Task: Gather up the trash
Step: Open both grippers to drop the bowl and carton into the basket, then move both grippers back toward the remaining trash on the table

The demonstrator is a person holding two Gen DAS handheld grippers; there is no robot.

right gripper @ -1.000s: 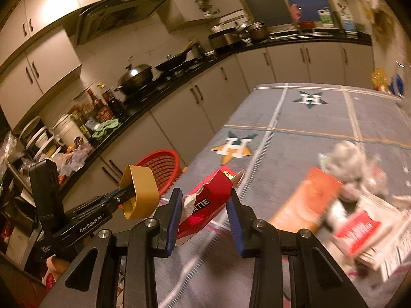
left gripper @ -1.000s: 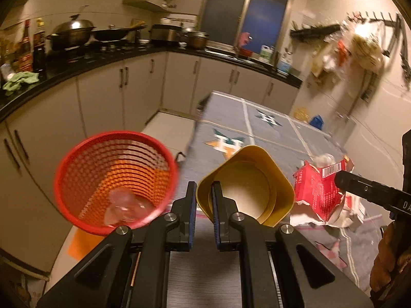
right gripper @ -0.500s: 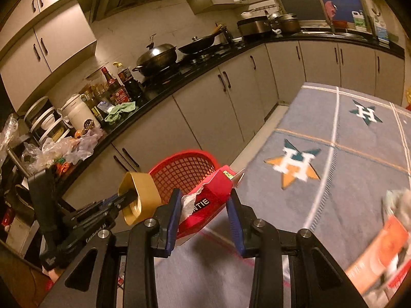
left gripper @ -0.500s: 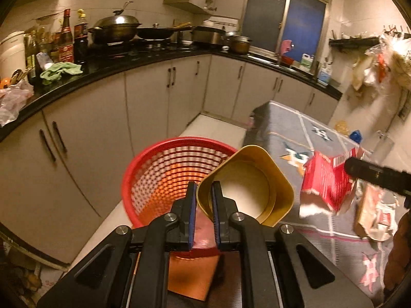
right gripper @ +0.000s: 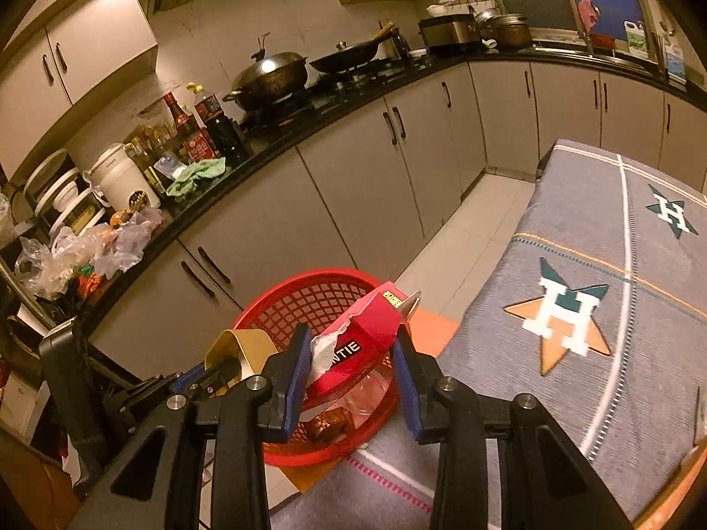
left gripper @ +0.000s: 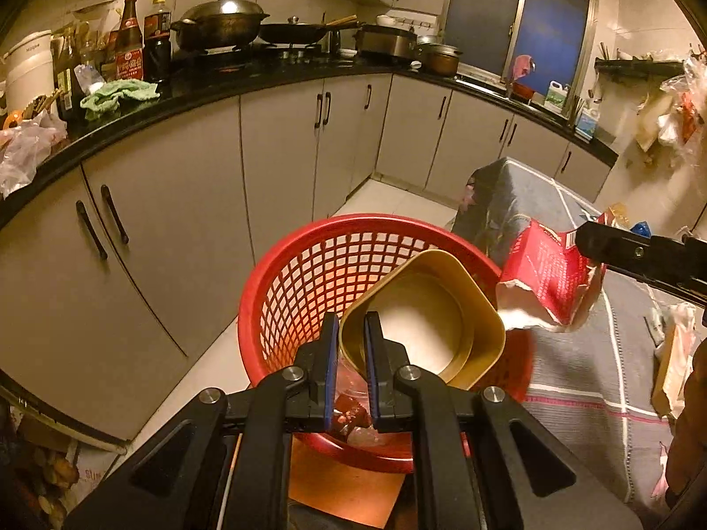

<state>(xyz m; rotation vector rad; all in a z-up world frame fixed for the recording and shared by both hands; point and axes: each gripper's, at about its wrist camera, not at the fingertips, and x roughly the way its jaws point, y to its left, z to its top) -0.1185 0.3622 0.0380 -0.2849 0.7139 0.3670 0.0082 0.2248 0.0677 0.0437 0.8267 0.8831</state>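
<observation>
My left gripper (left gripper: 351,353) is shut on the rim of a yellow paper bowl (left gripper: 424,322), which hangs over the red mesh basket (left gripper: 309,238) on the floor. In the right wrist view my right gripper (right gripper: 351,353) is shut on a torn red carton (right gripper: 366,331) above the basket's (right gripper: 283,300) near rim. The bowl (right gripper: 238,344) shows there to the left. The carton (left gripper: 543,274) also appears at the right of the left wrist view, beside the basket. Clear plastic and a brown scrap (right gripper: 327,426) lie in the basket's bottom.
The table with a grey star-patterned cloth (right gripper: 574,221) lies to the right, more wrappers (left gripper: 671,353) on it. Cabinets (left gripper: 176,221) and a black counter with a wok (left gripper: 221,22), bottles and a green cloth stand behind the basket. An orange mat (left gripper: 344,494) lies under it.
Both grippers have swung left, from over the table to over the red basket, each keeping its load. The basket now sits close below them; the table trash has slid out right.
</observation>
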